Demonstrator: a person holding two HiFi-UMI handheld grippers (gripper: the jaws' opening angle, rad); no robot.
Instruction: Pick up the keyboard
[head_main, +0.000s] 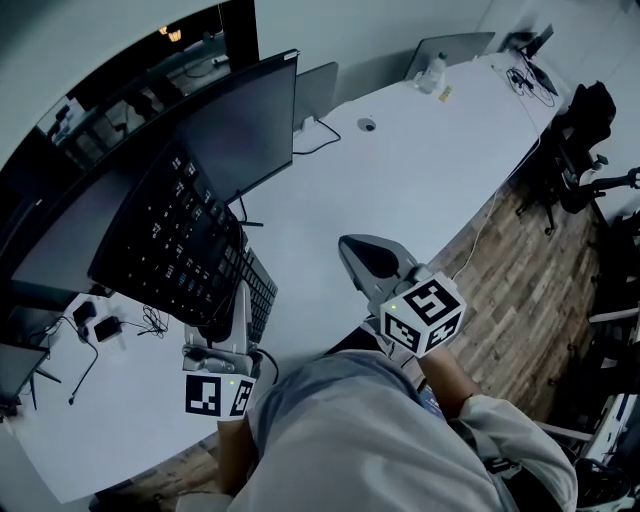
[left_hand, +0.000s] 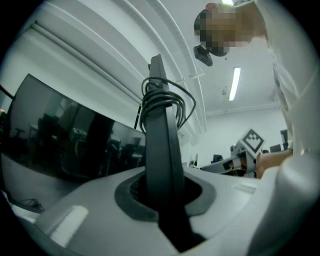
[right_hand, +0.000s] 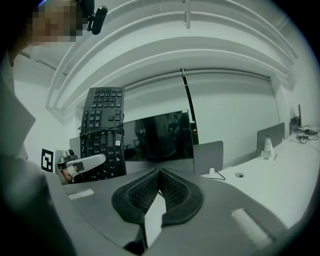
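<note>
The left claw (left_hand: 162, 195) is clamped on the short end of the black keyboard (left_hand: 162, 140). In the left gripper view its padded jaws press both faces of the board, which rises edge-on from between them. A dark cable (left_hand: 167, 100) is looped around the middle of the board. The keyboard is clear of the desk (head_main: 420, 160). It hangs in the air over the near left part, in front of the dark monitor (head_main: 230, 120), keys turned toward the person. The right claw (right_hand: 159, 182) has its jaws pressed together at the tips with nothing between them, and it hovers over the desk's near edge. By my reading the lift itself is done and the step in hand is carrying the raised board. A grip on one narrow end leaves the long body free to swing, so the next move probably calls for a firm squeeze and slow travel, perhaps with the right claw steadying the far end. The key legends are too small to read, no brand shows, and the marker cubes bear only square patterns.
</note>
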